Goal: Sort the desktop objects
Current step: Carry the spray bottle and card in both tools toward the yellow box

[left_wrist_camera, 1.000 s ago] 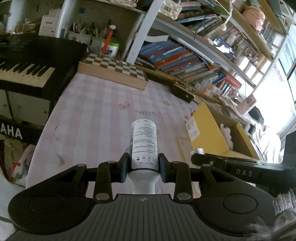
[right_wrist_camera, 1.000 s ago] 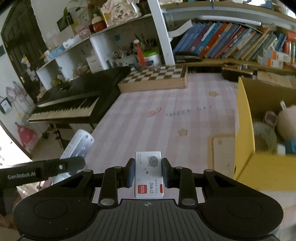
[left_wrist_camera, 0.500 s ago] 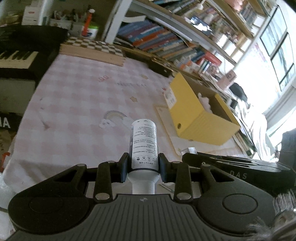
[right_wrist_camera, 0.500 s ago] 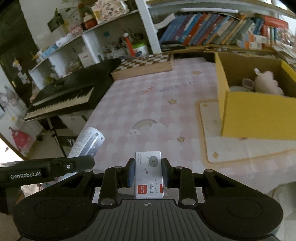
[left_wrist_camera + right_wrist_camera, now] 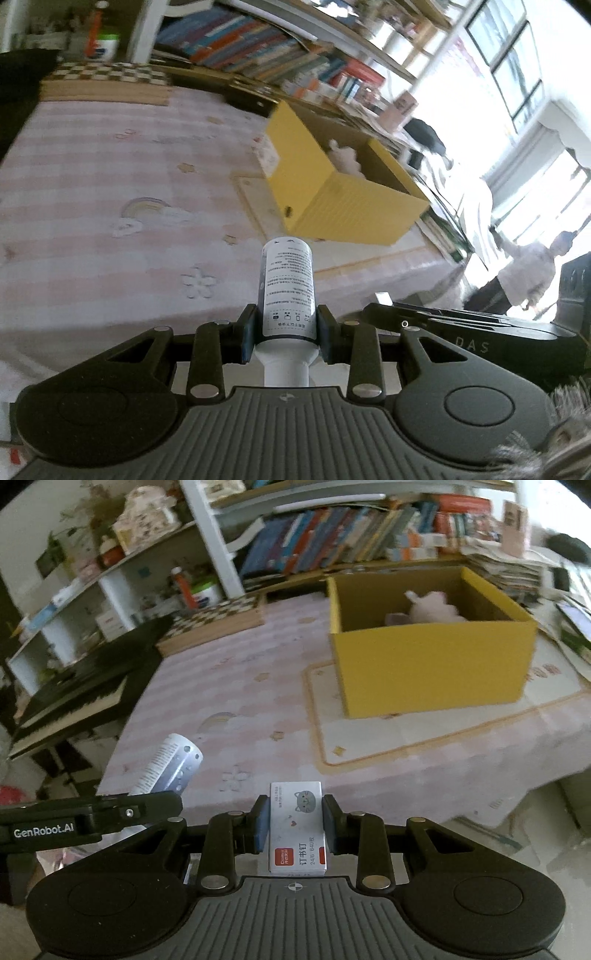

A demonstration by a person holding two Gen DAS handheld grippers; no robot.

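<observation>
Both grippers are loaded up here — the left gripper (image 5: pixel 286 334) has its fingers clamped on a white cylindrical spray bottle with a printed label (image 5: pixel 288 286), which sticks out forward past the fingertips, and the right gripper (image 5: pixel 297 827) is closed tight on a small white cardboard staple box with a grey cat drawing (image 5: pixel 297 827). Each is held in the air above the near edge of the surface (image 5: pixel 229 686), which is covered in a pink checked cloth with little star and rainbow prints. Further back on a cream mat (image 5: pixel 424 731) sits an open yellow cardboard box (image 5: pixel 432 664) with a pale plush toy (image 5: pixel 432 607) inside — well apart from both held items. A wooden chessboard (image 5: pixel 218 622) lies at the far side, below shelves of books.
</observation>
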